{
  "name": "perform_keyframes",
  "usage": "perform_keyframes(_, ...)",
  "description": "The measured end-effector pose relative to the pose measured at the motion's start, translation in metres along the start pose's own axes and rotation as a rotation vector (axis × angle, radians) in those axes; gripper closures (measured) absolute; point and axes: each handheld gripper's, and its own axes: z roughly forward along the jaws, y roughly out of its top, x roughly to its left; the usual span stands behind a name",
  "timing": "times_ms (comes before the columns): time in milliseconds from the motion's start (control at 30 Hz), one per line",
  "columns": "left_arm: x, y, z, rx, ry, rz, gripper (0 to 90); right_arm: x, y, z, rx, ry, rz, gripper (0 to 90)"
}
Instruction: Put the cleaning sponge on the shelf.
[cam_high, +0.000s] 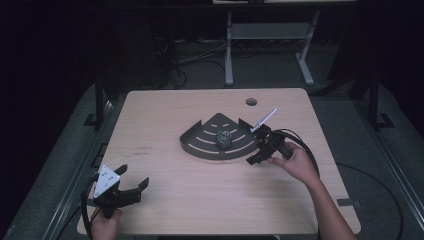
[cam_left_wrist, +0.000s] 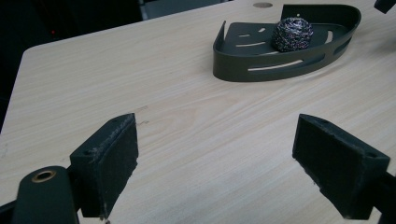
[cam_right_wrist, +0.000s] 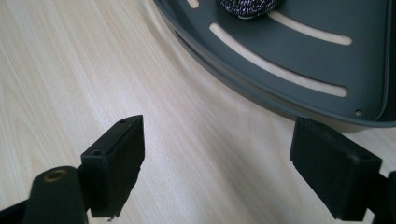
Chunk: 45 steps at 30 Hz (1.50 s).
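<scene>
Scourer (cam_right_wrist: 250, 7) cut off at top edge (tray (cam_right_wrist: 327, 70) too).

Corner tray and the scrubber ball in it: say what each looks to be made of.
Corner tray: probably sheet metal with a matte dark grey coating, judging by its thin, crisp walls and cleanly cut slots; rigid plastic cannot be ruled out. Scrubber ball: likely coiled steel wool, since its tangled strands glint silver against darker gaps.

My worktop (cam_left_wrist: 187, 130) is pale wood-grain, smooth with a soft sheen. The corner tray (cam_left_wrist: 280, 70) looks like matt dark-grey metal, and the scrubber ball (cam_left_wrist: 292, 34) in it is shiny tangled wire. Pads (cam_right_wrist: 119, 163) on my right gripper (cam_right_wrist: 217, 163) look like rough black foam.
</scene>
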Motion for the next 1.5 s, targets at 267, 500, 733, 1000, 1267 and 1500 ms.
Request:
perform_keyframes(267,0.0,0.0,0.0,0.0,0.0,-0.001,13.7,0.0,-0.011,-0.003,-0.004,-0.007,0.01,17.5)
perform_keyframes(500,0.0,0.0,0.0,-0.002,0.001,-0.003,13.7,0.0,-0.027,-0.007,-0.012,-0.012,0.027,17.0)
perform_keyframes(733,-0.001,0.0,0.001,0.006,-0.002,0.003,13.7,-0.001,-0.041,-0.006,-0.008,-0.013,0.036,16.8)
perform_keyframes(1000,-0.003,0.001,0.002,0.006,-0.004,0.005,13.8,-0.001,-0.051,-0.007,0.0,-0.015,0.045,16.7)
perform_keyframes(1267,-0.003,0.001,0.002,0.006,-0.002,0.007,13.8,0.001,-0.062,-0.007,-0.004,-0.023,0.046,16.7)
perform_keyframes(1500,-0.003,0.001,0.002,0.008,-0.002,0.009,13.8,0.002,-0.073,-0.01,-0.009,-0.03,0.053,16.7)
